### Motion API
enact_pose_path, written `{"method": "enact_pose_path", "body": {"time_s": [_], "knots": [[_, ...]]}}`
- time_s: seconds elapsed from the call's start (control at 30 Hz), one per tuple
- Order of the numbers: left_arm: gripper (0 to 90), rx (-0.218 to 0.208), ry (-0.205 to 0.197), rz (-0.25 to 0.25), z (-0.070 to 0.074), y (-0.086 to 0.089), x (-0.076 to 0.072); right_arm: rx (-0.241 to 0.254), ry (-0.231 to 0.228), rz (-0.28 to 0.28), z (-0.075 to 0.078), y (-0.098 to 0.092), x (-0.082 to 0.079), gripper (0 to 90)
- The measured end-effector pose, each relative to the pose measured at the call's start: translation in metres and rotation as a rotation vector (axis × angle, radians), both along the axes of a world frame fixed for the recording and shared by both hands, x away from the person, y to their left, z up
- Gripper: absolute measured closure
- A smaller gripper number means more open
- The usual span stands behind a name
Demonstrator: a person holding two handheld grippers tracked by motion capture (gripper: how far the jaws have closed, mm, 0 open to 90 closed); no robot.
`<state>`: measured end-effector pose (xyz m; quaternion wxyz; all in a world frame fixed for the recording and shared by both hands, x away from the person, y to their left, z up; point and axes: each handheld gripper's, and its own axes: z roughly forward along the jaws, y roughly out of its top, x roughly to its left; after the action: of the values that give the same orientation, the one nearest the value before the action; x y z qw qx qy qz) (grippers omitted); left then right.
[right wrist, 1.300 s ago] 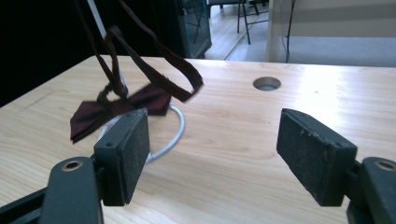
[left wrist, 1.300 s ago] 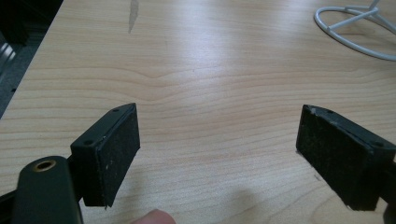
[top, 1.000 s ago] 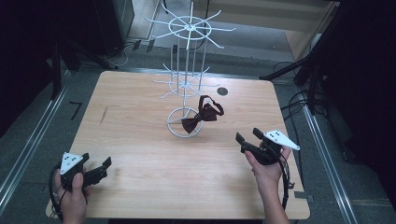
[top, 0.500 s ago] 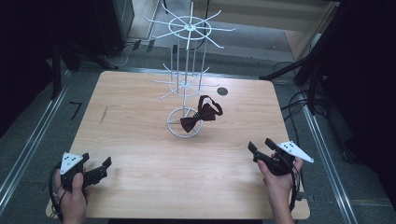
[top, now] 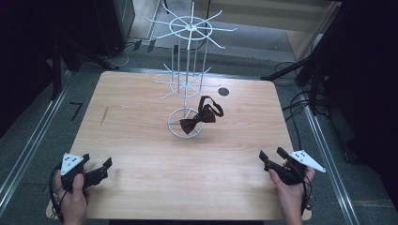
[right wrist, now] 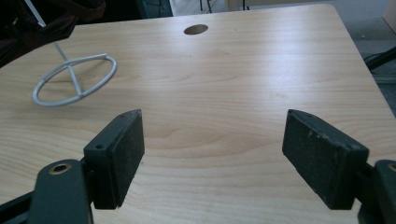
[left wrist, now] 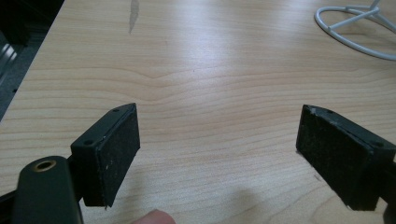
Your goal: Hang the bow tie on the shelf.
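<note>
Bow tie (top: 201, 117): dark brown, it hangs on the white wire rack (top: 187, 79) just right of the centre pole, its lower wing dipping over the rack's ring base (top: 176, 132), its strap looping up toward 1 o'clock. In the right gripper view the ring base (right wrist: 74, 79) sits at 10 o'clock, with a dark bit of the tie at the top left corner.

Your right gripper (top: 274, 158) sits at 4 o'clock from the tie, near the table's (top: 141, 154) front right corner and well apart from it. Its jaws have just been opening; in its own view they stand wide with bare wood between them.

Your left gripper (top: 96, 171) rests at 8 o'clock from the tie, near the front left corner. Its jaws are released too, wood grain showing in the gap. A small round hole (top: 224, 91) lies in the tabletop at 2 o'clock from the tie.
</note>
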<state>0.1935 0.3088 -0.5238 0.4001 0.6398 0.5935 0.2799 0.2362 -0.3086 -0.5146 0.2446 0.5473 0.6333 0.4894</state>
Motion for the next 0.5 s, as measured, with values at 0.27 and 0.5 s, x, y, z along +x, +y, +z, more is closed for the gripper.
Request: {"method": "enact_pose_path", "body": {"time_s": [0.27,0.5], "knots": [[14.3,0.000,0.002,-0.002,0.000,-0.001,0.000,-0.013,0.010,-0.024,-0.005,-0.016,-0.010,19.1],[14.3,0.000,0.002,-0.001,0.000,-0.001,0.000,-0.013,0.019,-0.049,-0.010,-0.025,-0.016,18.0]]}}
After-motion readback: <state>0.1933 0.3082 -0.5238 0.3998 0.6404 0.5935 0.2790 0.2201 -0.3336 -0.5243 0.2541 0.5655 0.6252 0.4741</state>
